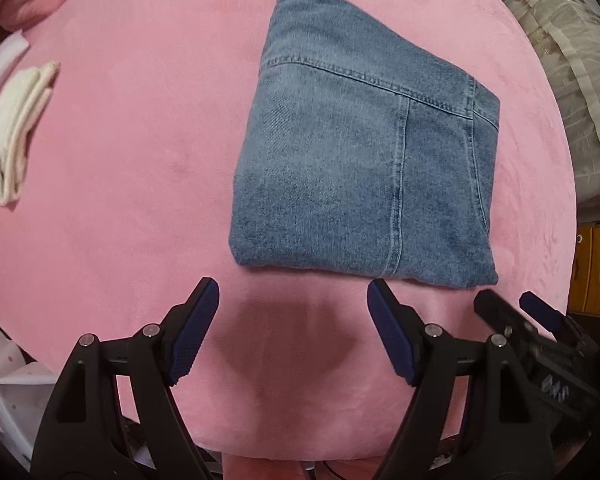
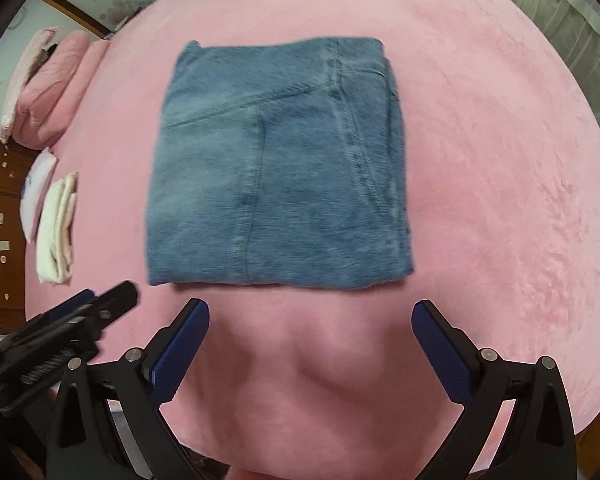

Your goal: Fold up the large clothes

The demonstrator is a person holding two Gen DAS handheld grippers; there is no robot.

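The folded denim jeans (image 2: 278,164) lie as a thick square in the middle of the pink bed (image 2: 500,200). Both the left tongs (image 1: 292,320) and the right tongs (image 2: 310,328) hang open and empty just short of its near edge. Denim is heavy, stiff-ish and grippy, so the stacked near edge looks the best place to pinch.

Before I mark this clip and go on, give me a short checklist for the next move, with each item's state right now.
1. Jeans folded into a compact rectangle: ok.
2. Jeans lying flat on the pink blanket: ok.
3. Left gripper open, nothing between its fingers: ok.
4. Right gripper open and empty, short of the jeans' near edge: ok.
5. Folded white cloth lying apart from the jeans: ok.
6. Layers underneath the jeans even: cannot tell.
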